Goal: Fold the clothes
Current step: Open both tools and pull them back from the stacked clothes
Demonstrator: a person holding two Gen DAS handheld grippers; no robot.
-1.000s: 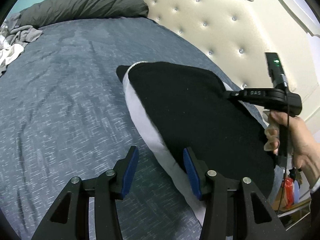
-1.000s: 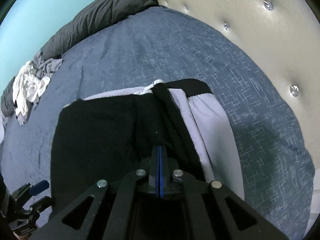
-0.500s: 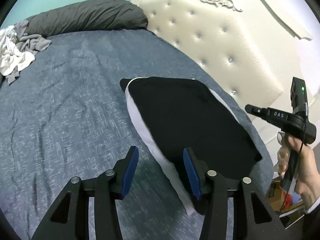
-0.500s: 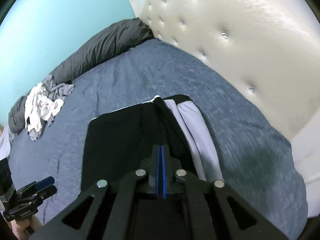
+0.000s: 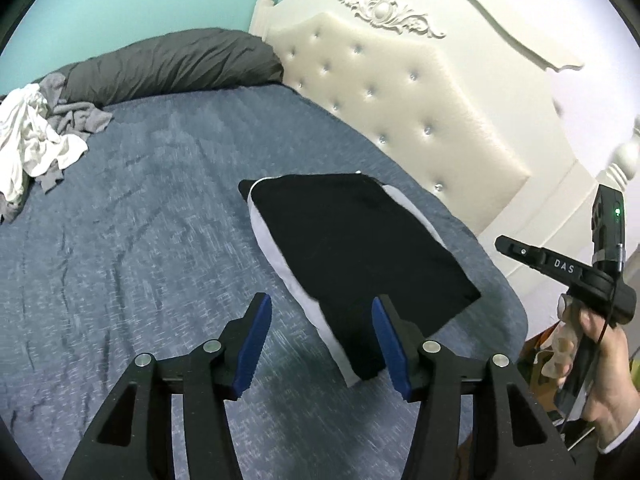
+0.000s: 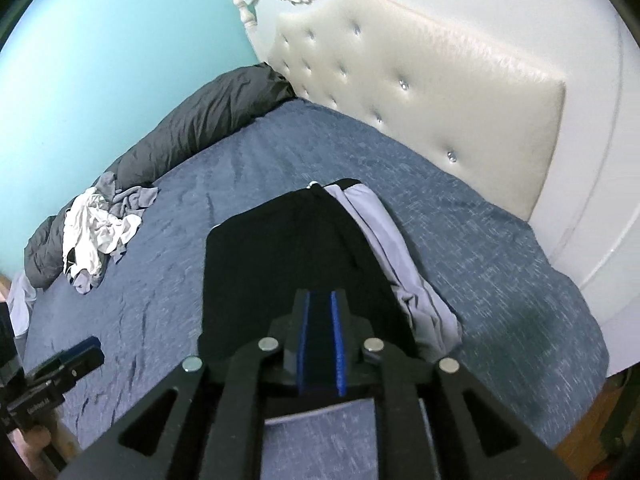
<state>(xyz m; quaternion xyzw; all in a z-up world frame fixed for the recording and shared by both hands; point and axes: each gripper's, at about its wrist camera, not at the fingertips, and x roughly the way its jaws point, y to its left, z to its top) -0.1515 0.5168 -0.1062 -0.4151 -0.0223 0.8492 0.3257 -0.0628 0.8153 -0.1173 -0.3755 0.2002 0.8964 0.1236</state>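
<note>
One folded garment [image 5: 352,248], black on top with a pale lilac layer under it, is lying flat on the blue bedspread [image 5: 140,240], toward the right side of the bed and near the cream tufted headboard [image 5: 400,92]. In the right wrist view the lilac layer is showing along the garment's right edge.

Two grippers are hovering over the near end of that garment. The left gripper [image 5: 322,344] is standing about half open and widening; its blue pads [image 5: 254,344] are pressing on nothing, though the garment's near corner is showing in the gap between them. The right gripper [image 6: 321,334] is parting its jaws by a narrow slit; black cloth is showing through the gap, and no fabric is pinched. A hand [image 5: 600,368] is holding the right gripper's handle at the right edge of the left view.

One loose pile [image 6: 100,232] of white and grey clothes is sitting far left on the bed, just beside one long dark grey pillow [image 5: 168,64] running along the far edge under the teal wall [image 6: 100,60].
</note>
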